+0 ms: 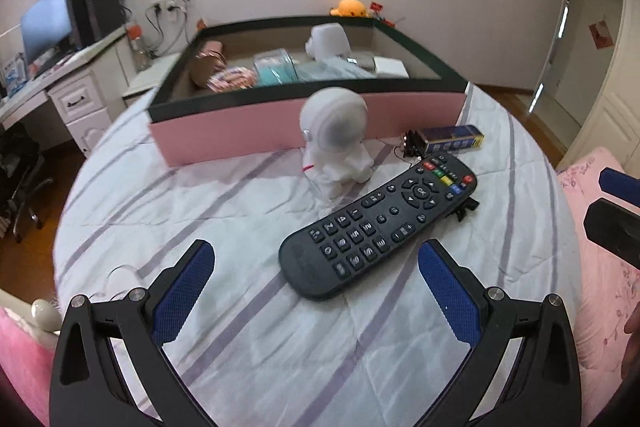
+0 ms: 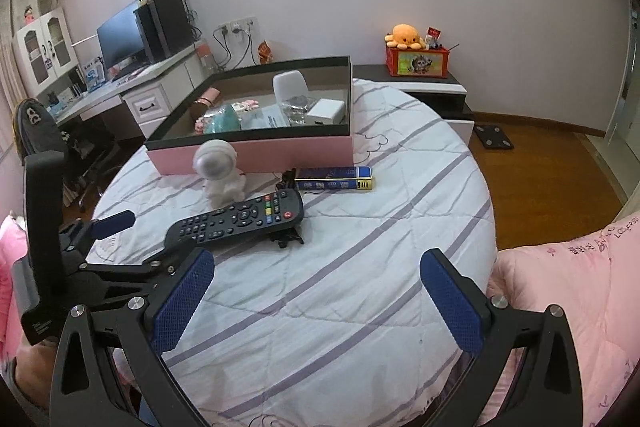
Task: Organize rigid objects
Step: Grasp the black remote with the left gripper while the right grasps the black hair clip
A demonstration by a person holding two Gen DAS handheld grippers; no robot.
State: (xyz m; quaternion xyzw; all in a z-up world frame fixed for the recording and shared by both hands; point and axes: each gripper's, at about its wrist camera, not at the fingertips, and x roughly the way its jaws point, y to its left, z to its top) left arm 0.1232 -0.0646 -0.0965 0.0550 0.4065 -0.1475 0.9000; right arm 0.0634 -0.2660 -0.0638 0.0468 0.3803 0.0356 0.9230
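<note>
on the striped bed cover (image 1: 256, 347), a black remote (image 1: 378, 227) lying flat and slantwise, button face up, just ahead of the left gripper (image 1: 316, 291). jaws of that gripper spread wide, blue pads (image 1: 182, 293) bare, gripping nothing, hovering above the cover with the near end of the remote between the fingertips' line. under the far end of the remote, a small black clip (image 2: 286, 237) poking out. just beyond the remote, a white astronaut figure (image 1: 336, 143) standing upright, close before the pink wall of the open box (image 1: 224, 135). to the right of the figure, a blue carton (image 1: 452, 139) lying on its side near the box wall, with a small dark item at its left end, too blurred to identify.

inside the box, toward the far edge of the bed: a white rounded object (image 2: 290, 85), a flat white block (image 2: 326, 111), teal packaging, a brown pouch, all loosely laid.

right gripper (image 2: 316, 301) also spread wide and empty, held over bare cover nearer the foot edge, well apart from the remote. pink quilt (image 2: 568, 291) bunched at the right edge of the bed.
</note>
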